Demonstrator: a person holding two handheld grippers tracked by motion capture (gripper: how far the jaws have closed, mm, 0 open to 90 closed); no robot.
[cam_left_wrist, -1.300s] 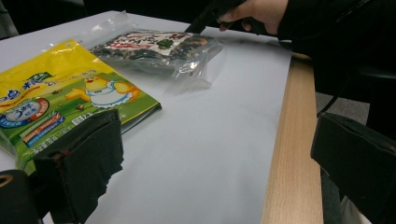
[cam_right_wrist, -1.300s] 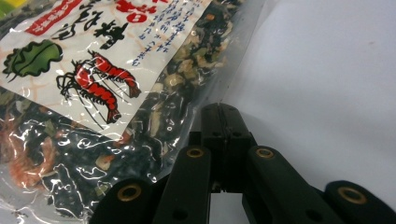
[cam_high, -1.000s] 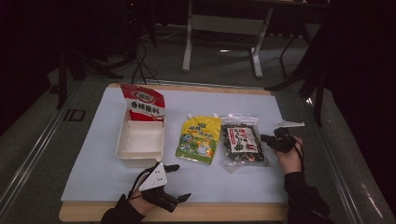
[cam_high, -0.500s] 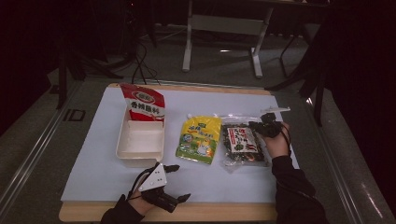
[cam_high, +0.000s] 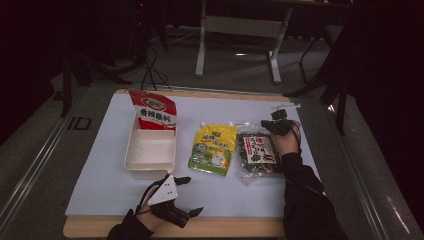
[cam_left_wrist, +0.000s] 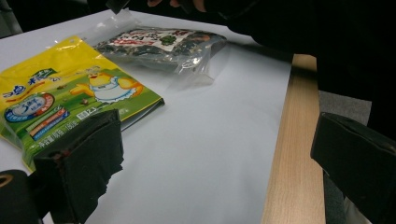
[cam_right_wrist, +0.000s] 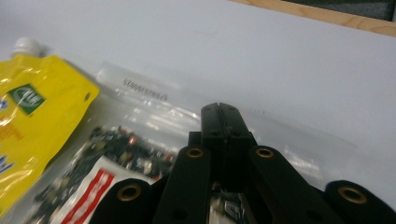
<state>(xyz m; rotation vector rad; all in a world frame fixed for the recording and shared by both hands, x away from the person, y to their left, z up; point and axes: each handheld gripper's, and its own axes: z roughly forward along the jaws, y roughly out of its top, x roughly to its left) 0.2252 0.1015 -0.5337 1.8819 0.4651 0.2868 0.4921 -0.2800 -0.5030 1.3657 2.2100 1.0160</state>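
The clear bag of dark dried food (cam_high: 257, 154) with a red and white label lies flat on the white mat (cam_high: 100, 170), to the right of centre. Your right gripper (cam_high: 265, 125) hovers over the far end of that bag, its jaws clenched together with nothing between them; in the right gripper view the closed tips (cam_right_wrist: 220, 116) sit above the bag's clear sealed strip. Whether they touch the plastic cannot be told.

Just left of the bag, almost touching it, lies a yellow spouted pouch (cam_high: 214, 148) with green print, its white cap (cam_right_wrist: 25, 45) at the far end. Further left stands an empty white tray (cam_high: 150, 152), and a red and white packet (cam_high: 154, 111) leans at the tray's far end.

Your left gripper (cam_high: 192, 196) rests at the near edge of the table, well apart from the bag, pointing right, with its jaws spread wide and holding nothing.
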